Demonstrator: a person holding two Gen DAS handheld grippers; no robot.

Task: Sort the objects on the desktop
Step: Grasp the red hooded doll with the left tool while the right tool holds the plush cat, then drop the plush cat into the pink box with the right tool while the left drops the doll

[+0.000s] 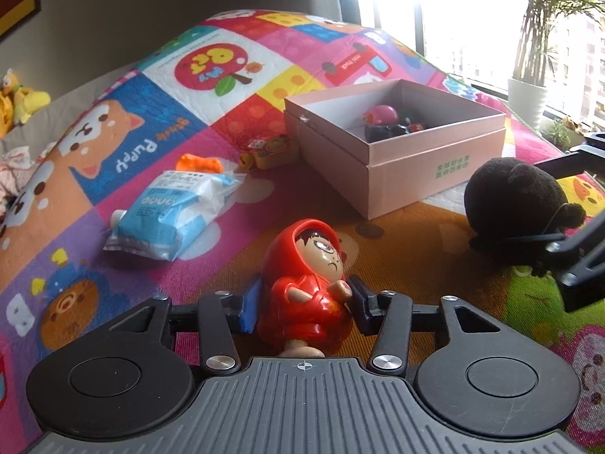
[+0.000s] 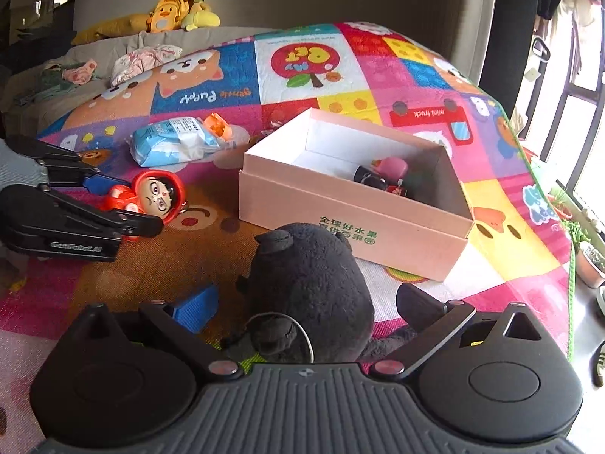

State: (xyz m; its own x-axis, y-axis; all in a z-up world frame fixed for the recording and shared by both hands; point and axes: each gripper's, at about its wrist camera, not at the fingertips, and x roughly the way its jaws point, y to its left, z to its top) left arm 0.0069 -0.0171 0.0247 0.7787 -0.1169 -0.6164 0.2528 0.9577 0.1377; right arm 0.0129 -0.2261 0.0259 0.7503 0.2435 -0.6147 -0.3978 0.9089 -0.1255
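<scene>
colourful play mat point(image 1: 124, 249), pink box point(image 1: 427, 159), blue pouch point(image 1: 166, 212), black plush point(image 1: 510, 200)

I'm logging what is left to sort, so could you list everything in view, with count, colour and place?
Hooded figure: one, red, lying on the mat between the left claw's fingers.
Plush toy: one, black, on the mat between the right claw's fingers.
Box: one, pink, open, mid-mat; holds a pink toy and dark toys.
Pouch: one, blue and white, flat on the mat.
Orange toy: one, behind the pouch.
Small yellow toy: one, left of the box.
Yellow plushes: on the sofa.
Play mat: one, multicoloured.
Potted plant: one, by the window.
Left claw: black, shut on the figure.
Right claw: black, open around the plush.
</scene>
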